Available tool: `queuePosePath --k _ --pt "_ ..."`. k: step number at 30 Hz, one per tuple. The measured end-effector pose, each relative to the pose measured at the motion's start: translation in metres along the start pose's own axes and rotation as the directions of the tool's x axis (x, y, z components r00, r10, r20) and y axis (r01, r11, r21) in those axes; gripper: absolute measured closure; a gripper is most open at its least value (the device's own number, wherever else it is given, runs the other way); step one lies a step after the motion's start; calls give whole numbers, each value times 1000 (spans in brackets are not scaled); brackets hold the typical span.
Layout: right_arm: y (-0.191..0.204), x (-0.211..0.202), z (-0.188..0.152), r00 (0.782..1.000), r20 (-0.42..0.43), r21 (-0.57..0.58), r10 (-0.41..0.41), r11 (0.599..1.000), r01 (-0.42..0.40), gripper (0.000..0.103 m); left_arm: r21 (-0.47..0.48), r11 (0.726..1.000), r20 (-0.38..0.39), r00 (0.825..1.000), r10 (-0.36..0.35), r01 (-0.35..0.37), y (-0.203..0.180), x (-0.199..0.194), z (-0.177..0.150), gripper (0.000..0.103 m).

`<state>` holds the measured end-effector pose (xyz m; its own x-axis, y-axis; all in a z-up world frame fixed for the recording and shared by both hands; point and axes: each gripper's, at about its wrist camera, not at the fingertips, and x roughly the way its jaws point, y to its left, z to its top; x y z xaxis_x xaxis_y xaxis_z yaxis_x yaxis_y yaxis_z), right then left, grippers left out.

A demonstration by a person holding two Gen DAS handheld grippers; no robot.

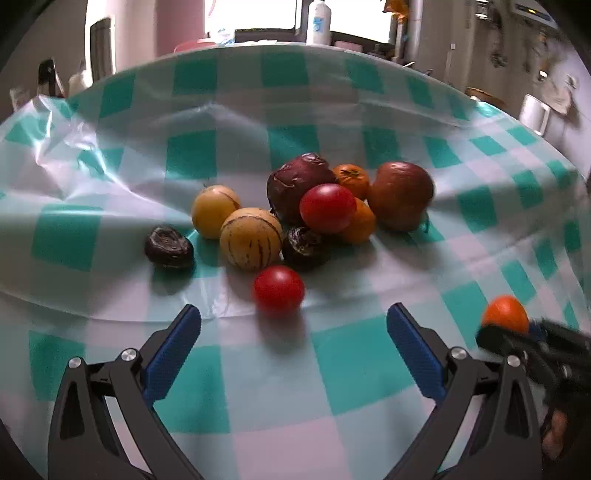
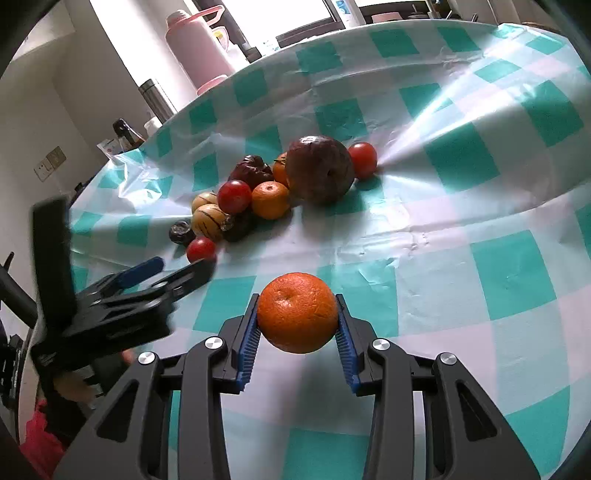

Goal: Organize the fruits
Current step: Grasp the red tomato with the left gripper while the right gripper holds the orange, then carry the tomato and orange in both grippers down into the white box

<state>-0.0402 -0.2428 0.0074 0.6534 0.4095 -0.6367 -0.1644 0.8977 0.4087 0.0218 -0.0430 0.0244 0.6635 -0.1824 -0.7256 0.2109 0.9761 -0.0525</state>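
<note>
**Q:** What does the setting look like?

**A:** Checked teal-and-white plastic tablecloth (image 2: 461, 229) covers a table, wrinkled and glossy. Near its middle sits the fruit pile (image 1: 314, 206), the landmark for everything else. Beyond the pile, past the table's far edge, stand a pink flask (image 2: 195, 44) and a white bottle (image 1: 318, 20) against a bright window.

**Q:** Where are the grippers and the fruit?

**A:** The right gripper (image 2: 297, 321) pinches an orange (image 2: 297, 312) between its blue pads, well apart from the pile on the camera side and, judging by the shadow under it, lifted off the cloth. The left gripper (image 1: 293, 343) is spread wide and empty. A loose red tomato (image 1: 279, 290) lies just on the near side of the pile, ahead of the gap between the left fingers.

**Q:** How should the step in hand be done well?

**A:** I'd judge the orange is being carried to its own spot. Keep the squeeze steady, as round fruit can roll out, and set it down on flat cloth away from the wrinkles. The left gripper should come in low with one finger on each side of the tomato, without nudging the pile.

**Q:** Any writing or brands?

**A:** None readable. The white bottle has a blue label, too blurred to make out.
</note>
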Motion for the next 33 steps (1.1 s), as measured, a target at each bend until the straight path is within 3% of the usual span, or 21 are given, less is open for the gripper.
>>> queuePosePath --k 3,6,7,9,11,13,14,15,23,33 --pt "0 0 0 1000 2 5 17 1000 -17 64 -97 995 -29 999 15 -18 14 9 5 4" --pt "1 1 -1 1000 -5 1 21 1000 -21 64 -136 990 -78 996 -35 25 25 21 7 19" --pt "1 1 -2 1000 -7 0 22 1000 -22 64 -134 991 -80 996 -40 29 26 23 7 20" --pt "1 1 -2 1000 -6 1 24 1000 -24 64 -108 994 -70 997 -35 27 26 25 8 39" --pt "1 0 -2 1000 -5 4 23 1000 -23 64 -94 993 -62 995 -72 66 26 26 7 51" --pt "1 0 -2 1000 -4 5 24 1000 -24 64 -91 993 -61 995 -81 75 26 25 7 55" --pt "2 1 -2 1000 -4 6 23 1000 -23 64 -87 992 -60 993 -100 94 25 25 7 67" --pt "1 1 -2 1000 -5 6 23 1000 -23 64 -80 989 -59 990 -125 121 24 23 5 70" --pt "1 -1 -3 1000 4 10 30 1000 -30 64 -132 982 32 991 -131 134 37 -5 -10 70" --pt "-1 -6 -5 998 31 17 50 999 -50 64 -111 982 165 977 -136 155 30 -49 -22 70"
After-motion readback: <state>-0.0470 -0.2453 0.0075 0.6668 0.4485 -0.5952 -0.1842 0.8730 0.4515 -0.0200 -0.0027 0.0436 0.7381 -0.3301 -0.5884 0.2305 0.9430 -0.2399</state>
